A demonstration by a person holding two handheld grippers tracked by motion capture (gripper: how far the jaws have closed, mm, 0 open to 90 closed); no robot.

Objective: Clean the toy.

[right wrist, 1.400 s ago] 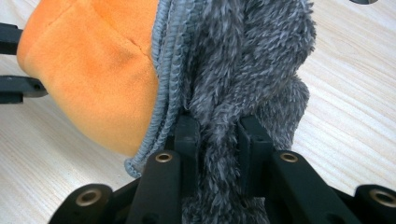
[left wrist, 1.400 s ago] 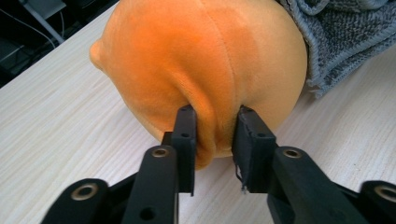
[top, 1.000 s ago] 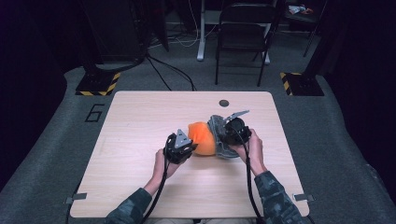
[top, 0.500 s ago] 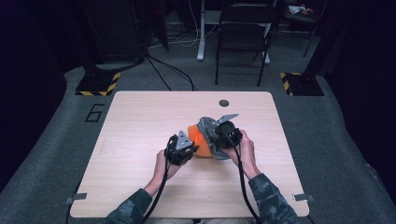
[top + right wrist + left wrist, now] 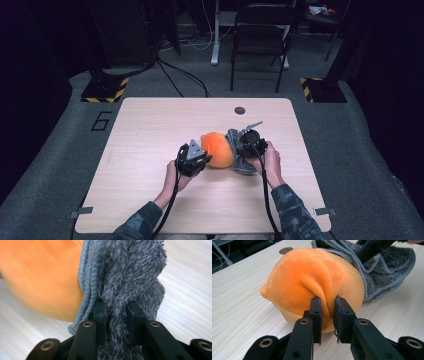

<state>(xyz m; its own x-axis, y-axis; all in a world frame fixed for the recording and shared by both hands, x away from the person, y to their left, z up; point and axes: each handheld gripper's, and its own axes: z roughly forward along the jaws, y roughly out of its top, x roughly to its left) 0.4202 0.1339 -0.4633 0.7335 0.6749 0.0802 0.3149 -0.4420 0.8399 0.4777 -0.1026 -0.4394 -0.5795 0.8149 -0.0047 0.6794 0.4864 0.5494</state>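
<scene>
High view puts my desk [image 5: 150,200] under an orange plush [image 5: 217,149] mid-desk, grey towel [image 5: 239,156] against it. Both feel soft, light. My left claw [image 5: 327,305] pinches a plush fold; right claw [image 5: 117,311] clamps towel.

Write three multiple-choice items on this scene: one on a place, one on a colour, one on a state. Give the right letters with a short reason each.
1. Where does the grey cloth lie against the plush toy?
A. on the side away from the left gripper
B. under the table
C. on the chair

2. What colour is the plush toy?
A. green
B. orange
C. white

3. What is the right gripper doing?
A. hanging open over bare wood
B. lying on the floor
C. clamped on the grey cloth

Answers: 1 A, the left gripper view shows the cloth beyond the toy. 2 B, it is orange in every view. 3 C, fuzzy cloth fills the gap between its jaws.
</scene>
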